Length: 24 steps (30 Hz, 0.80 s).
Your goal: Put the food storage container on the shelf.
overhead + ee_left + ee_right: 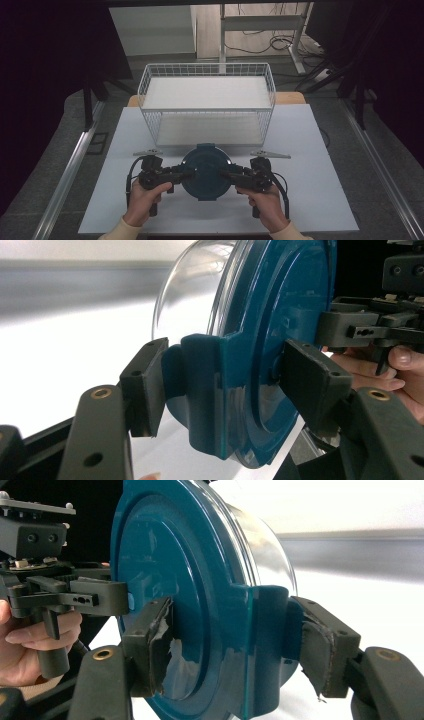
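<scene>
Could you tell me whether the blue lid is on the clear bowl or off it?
On: the blue lid covers the clear bowl's rim.

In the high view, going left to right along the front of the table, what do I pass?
Left hand → left tool → blue lidded container → right tool → right hand.

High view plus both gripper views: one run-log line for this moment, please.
object: clear container with blue lid | left gripper: shut on lid tab | right gripper: shut on opposite tab | wire basket: behind, empty
</scene>
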Motion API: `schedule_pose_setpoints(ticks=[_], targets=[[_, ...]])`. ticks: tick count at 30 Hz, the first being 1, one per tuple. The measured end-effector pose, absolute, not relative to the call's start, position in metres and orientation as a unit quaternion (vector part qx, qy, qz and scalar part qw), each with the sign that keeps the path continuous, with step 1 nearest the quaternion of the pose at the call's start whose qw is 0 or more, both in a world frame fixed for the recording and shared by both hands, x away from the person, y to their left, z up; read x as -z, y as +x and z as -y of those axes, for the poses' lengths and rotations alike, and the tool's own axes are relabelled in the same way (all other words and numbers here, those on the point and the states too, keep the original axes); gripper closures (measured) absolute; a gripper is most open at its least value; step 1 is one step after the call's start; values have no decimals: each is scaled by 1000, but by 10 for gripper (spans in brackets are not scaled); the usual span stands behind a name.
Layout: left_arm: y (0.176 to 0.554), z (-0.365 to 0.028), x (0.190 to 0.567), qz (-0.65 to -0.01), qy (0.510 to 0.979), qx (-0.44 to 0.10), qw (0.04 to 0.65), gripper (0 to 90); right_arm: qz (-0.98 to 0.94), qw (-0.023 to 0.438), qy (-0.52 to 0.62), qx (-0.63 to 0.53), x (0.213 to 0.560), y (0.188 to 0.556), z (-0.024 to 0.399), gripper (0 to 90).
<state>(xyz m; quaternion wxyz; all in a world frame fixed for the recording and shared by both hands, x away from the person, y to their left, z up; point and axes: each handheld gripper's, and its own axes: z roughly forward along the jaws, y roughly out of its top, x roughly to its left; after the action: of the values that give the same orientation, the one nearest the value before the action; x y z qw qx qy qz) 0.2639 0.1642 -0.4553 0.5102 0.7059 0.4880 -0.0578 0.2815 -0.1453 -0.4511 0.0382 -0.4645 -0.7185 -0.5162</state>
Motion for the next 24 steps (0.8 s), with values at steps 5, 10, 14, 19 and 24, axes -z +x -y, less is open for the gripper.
schedule_pose_setpoints(ticks=[5, 10, 14, 19, 24], targets=[[256, -164, 442, -480, 708, 38, 516, 378, 722, 29, -449, 525, 441, 277, 145, 358], [254, -165, 438, -474, 706, 36, 525, 378, 726, 13, -438, 530, 433, 273, 144, 359], [252, -165, 434, -469, 708, 30, 527, 377, 729, 2, -429, 534, 428, 270, 144, 359], [253, -167, 430, -462, 709, 27, 533, 377, 737, -10, -414, 534, 420, 270, 143, 359], [257, -170, 422, -459, 706, 21, 539, 376, 739, -17, -409, 536, 413, 274, 140, 359]])
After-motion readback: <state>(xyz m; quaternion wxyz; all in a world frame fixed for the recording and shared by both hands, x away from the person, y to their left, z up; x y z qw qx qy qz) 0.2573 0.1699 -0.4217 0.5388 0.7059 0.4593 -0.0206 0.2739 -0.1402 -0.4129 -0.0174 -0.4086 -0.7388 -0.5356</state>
